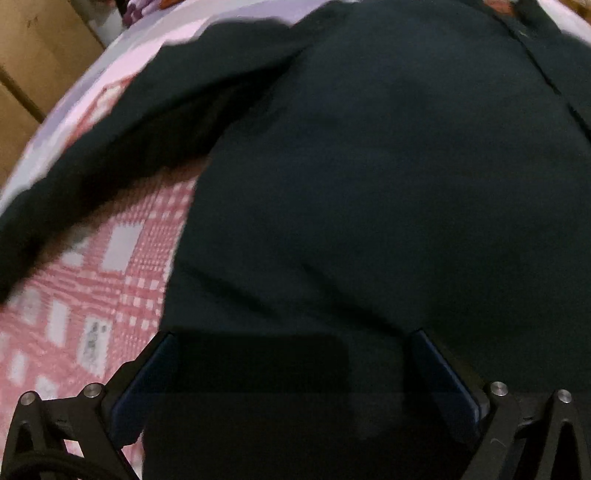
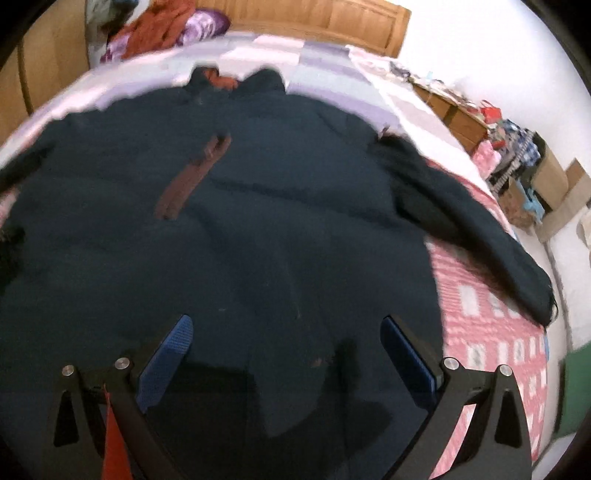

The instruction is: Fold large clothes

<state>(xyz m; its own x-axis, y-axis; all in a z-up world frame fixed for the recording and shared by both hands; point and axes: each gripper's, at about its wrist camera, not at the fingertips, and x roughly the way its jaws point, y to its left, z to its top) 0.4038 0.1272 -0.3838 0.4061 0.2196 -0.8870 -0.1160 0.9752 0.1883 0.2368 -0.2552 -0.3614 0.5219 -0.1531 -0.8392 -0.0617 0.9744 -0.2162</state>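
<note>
A large dark navy coat [image 2: 258, 229] lies spread flat on a bed, collar at the far end, with a dark red placket strip [image 2: 192, 177] on its front. One sleeve [image 2: 480, 229] stretches out to the right; the other sleeve [image 1: 122, 147] stretches left in the left wrist view. My left gripper [image 1: 291, 339] is open, just above the coat body [image 1: 369, 184] near its lower left edge. My right gripper [image 2: 286, 325] is open above the coat's lower middle. Neither holds anything.
The bed has a pink checked sheet [image 1: 92, 288] and a lilac striped part [image 2: 325, 70]. A wooden headboard [image 2: 314, 22] and a purple pillow [image 2: 203, 22] with orange clothing are at the far end. Cardboard boxes and clutter [image 2: 524, 173] stand by the right wall.
</note>
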